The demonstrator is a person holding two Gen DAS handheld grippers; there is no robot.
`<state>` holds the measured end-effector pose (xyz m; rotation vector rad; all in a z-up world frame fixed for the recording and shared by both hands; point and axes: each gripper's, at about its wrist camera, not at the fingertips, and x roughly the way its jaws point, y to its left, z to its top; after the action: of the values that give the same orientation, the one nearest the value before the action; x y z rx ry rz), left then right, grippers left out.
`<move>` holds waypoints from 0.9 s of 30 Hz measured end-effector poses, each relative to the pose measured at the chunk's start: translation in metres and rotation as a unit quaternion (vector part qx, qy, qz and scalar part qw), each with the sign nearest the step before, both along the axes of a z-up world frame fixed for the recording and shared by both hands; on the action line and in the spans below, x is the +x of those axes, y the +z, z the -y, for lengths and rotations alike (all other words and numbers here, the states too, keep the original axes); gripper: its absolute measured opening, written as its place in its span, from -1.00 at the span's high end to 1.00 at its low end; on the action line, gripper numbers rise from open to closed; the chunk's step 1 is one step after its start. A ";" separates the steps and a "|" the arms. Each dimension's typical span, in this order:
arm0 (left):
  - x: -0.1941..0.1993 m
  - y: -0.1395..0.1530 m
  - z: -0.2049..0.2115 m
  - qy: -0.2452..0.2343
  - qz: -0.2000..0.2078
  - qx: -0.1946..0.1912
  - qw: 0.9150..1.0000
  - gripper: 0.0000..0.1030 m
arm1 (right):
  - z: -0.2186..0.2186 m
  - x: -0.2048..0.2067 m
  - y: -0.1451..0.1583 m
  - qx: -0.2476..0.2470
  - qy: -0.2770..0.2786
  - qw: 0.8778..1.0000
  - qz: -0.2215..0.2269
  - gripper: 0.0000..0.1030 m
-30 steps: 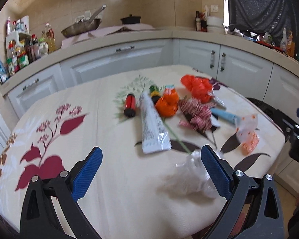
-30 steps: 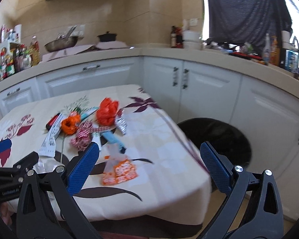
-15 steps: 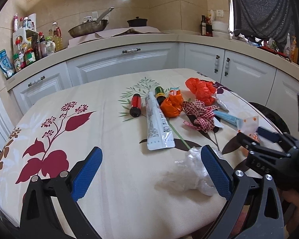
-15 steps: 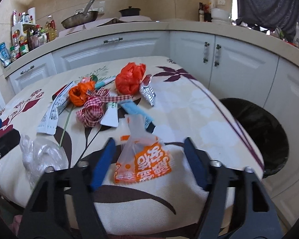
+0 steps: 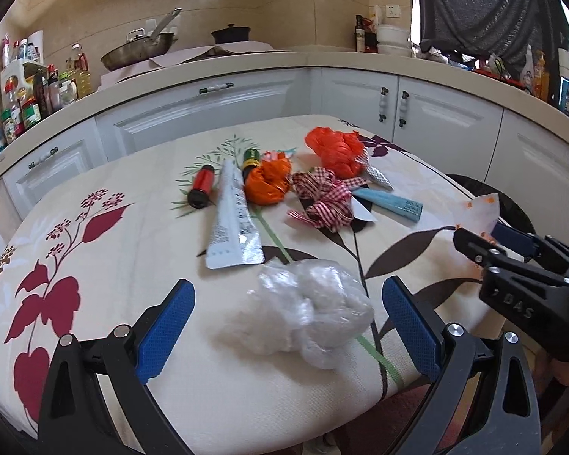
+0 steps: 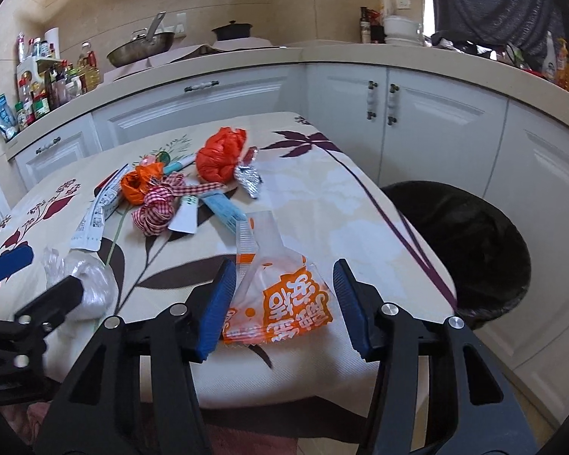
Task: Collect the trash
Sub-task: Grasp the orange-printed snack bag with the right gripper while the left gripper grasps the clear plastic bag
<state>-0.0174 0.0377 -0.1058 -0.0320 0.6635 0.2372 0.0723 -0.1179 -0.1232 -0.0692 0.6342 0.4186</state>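
The right gripper [image 6: 282, 305] angles down at the worktop's [image 6: 315, 204] near edge, its blue fingers [image 6: 216, 303] half closed around an orange-printed clear plastic snack wrapper [image 6: 280, 299], not visibly pressing it. The left gripper [image 5: 288, 335], similarly tilted, holds its fingers [image 5: 167, 326] wide apart around a crumpled clear plastic bag [image 5: 311, 311]. A black-lined bin [image 6: 470, 242] stands beside the worktop.

On the right gripper's [image 5: 512, 239] black body, as your left wrist camera sees it, you can make out raised letters that look like "DAS", preceded by a character too unclear to tell. The orange-and-clear snack packet [image 6: 284, 295] lying between that gripper's pads carries large white Chinese characters on its orange panel, seen upside down and not legible to you here. The white tube [image 5: 231, 220] and the blue wrapper [image 5: 390, 201] bear fine print too small to read.
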 end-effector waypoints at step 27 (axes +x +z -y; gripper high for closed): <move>0.001 0.016 0.003 -0.015 0.047 0.023 0.998 -0.16 | 0.013 0.001 0.010 0.004 -0.020 1.000 0.009 -0.01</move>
<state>-0.0165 0.0344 -0.0895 0.0112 0.5638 0.2208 0.0731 -0.1307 -0.1133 -0.0515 0.6146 0.3812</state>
